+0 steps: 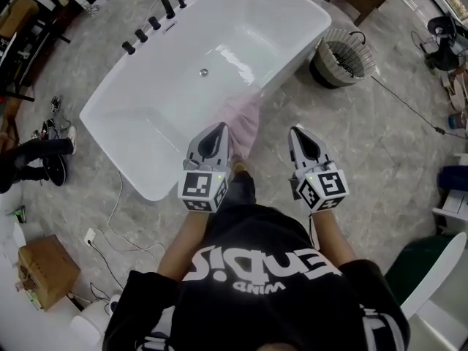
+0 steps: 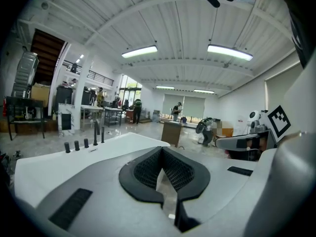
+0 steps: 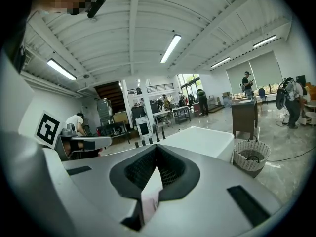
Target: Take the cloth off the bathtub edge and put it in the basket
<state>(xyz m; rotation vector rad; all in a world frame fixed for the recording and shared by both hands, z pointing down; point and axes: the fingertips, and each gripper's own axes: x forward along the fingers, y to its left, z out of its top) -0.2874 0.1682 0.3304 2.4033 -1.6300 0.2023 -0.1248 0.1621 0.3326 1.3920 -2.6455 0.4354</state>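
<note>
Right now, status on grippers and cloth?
Left gripper shut, empty. Right gripper shut, empty. Cloth draped over bathtub edge, not gripped. Basket on floor past tub corner, no obstruction seen.

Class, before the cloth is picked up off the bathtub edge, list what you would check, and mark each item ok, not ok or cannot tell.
1. cloth lies over the near edge of the bathtub: ok.
2. basket stands in view on the floor beside the bathtub's corner: ok.
3. left gripper has jaws apart for a grasp: not ok, shut and empty.
4. right gripper has jaws apart: not ok, shut and empty.
5. Either gripper touches the cloth: cannot tell.
</note>
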